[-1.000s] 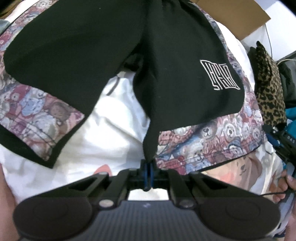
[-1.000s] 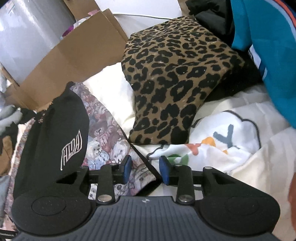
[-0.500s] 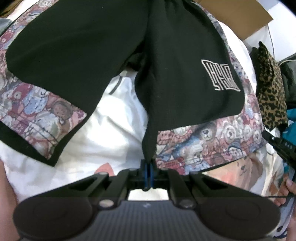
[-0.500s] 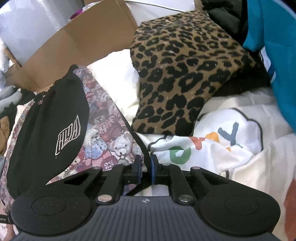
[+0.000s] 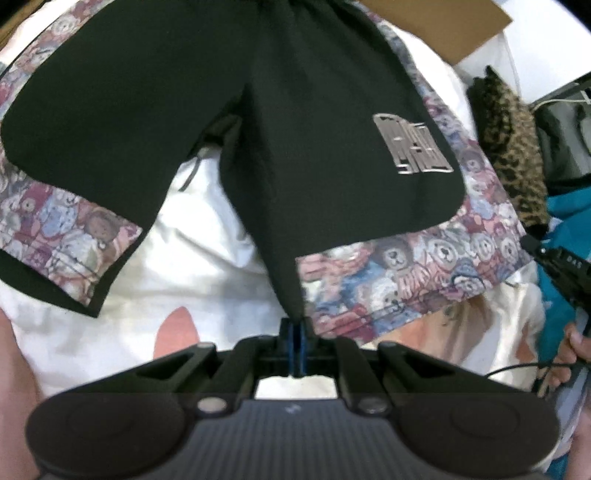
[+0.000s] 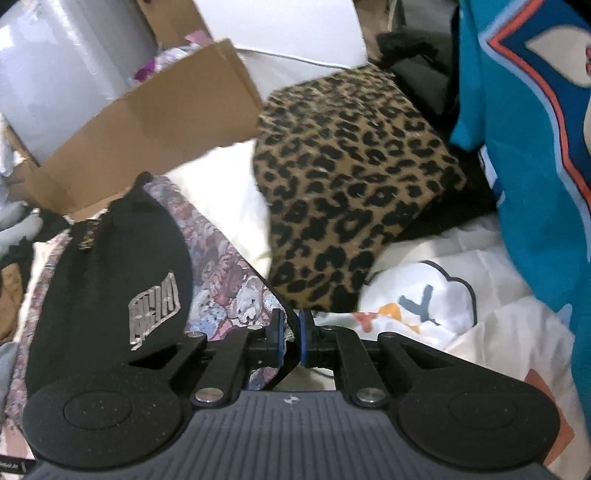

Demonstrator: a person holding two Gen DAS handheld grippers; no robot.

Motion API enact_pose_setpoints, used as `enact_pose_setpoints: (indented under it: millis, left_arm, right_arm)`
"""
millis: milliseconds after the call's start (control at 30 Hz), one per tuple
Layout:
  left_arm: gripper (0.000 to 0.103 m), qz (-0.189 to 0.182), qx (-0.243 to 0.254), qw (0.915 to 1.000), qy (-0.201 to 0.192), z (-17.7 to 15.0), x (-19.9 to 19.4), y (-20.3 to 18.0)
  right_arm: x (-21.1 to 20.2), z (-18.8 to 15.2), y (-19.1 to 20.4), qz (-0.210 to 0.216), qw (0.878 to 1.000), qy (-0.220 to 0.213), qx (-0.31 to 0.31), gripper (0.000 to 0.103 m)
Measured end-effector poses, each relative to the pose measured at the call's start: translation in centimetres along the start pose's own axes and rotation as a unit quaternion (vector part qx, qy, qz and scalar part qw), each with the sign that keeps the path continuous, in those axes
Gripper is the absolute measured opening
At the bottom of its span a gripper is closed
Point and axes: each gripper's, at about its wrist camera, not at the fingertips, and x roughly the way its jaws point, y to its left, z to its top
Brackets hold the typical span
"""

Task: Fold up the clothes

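Left wrist view, left to right.

Shorts (image 5: pixel 295 122): black, with teddy-bear print panels at the leg hems and down the sides, and a silver logo (image 5: pixel 413 149) on the leg toward the right. They lie spread on a white bedsheet (image 5: pixel 207 258) printed with cartoon shapes, waistband away from the camera and legs splayed toward it.

Left gripper (image 5: pixel 295 332): jaws nearly together, clamped on the inner corner of the right-hand leg hem, where a narrow tongue of black fabric runs down between the blue pads. These jaws have just been opening slightly, with the fabric between them.

Leopard-print cushion (image 5: pixel 513 147): at the far right, beyond the shorts, with cardboard (image 5: pixel 443 22) above it.

Right gripper, as seen from the left: a black body at the right edge, with a hand (image 5: pixel 576 343) below it.

Right wrist view, left to right.

Cardboard box (image 6: pixel 147 122): upper left, flap open.

Shorts (image 6: pixel 110 266): left of centre, seen side-on.

Right gripper (image 6: pixel 290 334): jaws have just been closing and now pinch the dark outer hem edge of the shorts.

Leopard-print cushion (image 6: pixel 351 184): centre, resting on the bedsheet (image 6: pixel 443 317).

Teal garment (image 6: pixel 535 147): far right.
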Motion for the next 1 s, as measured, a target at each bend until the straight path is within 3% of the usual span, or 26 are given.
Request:
enact_pose_setpoints:
  millis: [133, 200, 467, 533, 567, 600, 667, 767, 833, 1000]
  left_arm:
    - [0.027, 0.004, -0.014, 0.9998, -0.011, -0.2, 0.2, 1.3]
    - [0.042, -0.002, -0.022, 0.9996, -0.015, 0.0, 0.6, 1.7]
    - [0.043, -0.051, -0.045, 0.9974, -0.024, -0.4, 2.0, 2.1]
    - [0.043, -0.056, -0.048, 0.9971, -0.020, -0.6, 2.6, 2.1]
    - [0.039, -0.056, -0.052, 0.9969, -0.018, -0.7, 2.9, 2.2]
    - [0.021, -0.062, -0.060, 0.9963, -0.012, -0.8, 3.1, 2.4]
    - [0.005, -0.079, -0.073, 0.9942, 0.002, -1.0, 3.4, 2.8]
    - [0.004, -0.093, -0.063, 0.9936, 0.013, -1.0, 3.0, 2.7]
    - [0.004, -0.104, -0.061, 0.9926, 0.017, -0.7, 2.4, 2.7]
    - [0.003, -0.146, -0.050, 0.9876, 0.028, 0.0, 1.3, 2.5]
  right_arm:
    - [2.1, -0.6, -1.1, -0.014, 1.000, 0.012, 0.008, 0.006]
    - [2.8, -0.8, -1.4, -0.017, 1.000, 0.017, 0.010, 0.006]
    - [3.0, -1.1, -2.4, 0.001, 0.999, 0.012, 0.039, 0.011]
    - [3.1, -1.4, -2.9, 0.006, 0.998, 0.010, 0.054, 0.022]
    - [3.2, -1.5, -3.1, 0.008, 0.998, 0.010, 0.058, 0.023]
    - [3.3, -1.6, -3.2, 0.012, 0.998, 0.011, 0.059, 0.024]
    - [3.8, -2.0, -3.2, 0.020, 0.998, 0.020, 0.056, 0.024]
    - [4.2, -2.2, -2.9, 0.021, 0.999, 0.025, 0.043, 0.023]
    - [4.1, -2.0, -2.7, 0.023, 0.999, 0.027, 0.035, 0.007]
    - [2.1, -0.6, -1.8, 0.011, 1.000, 0.005, 0.015, 0.005]
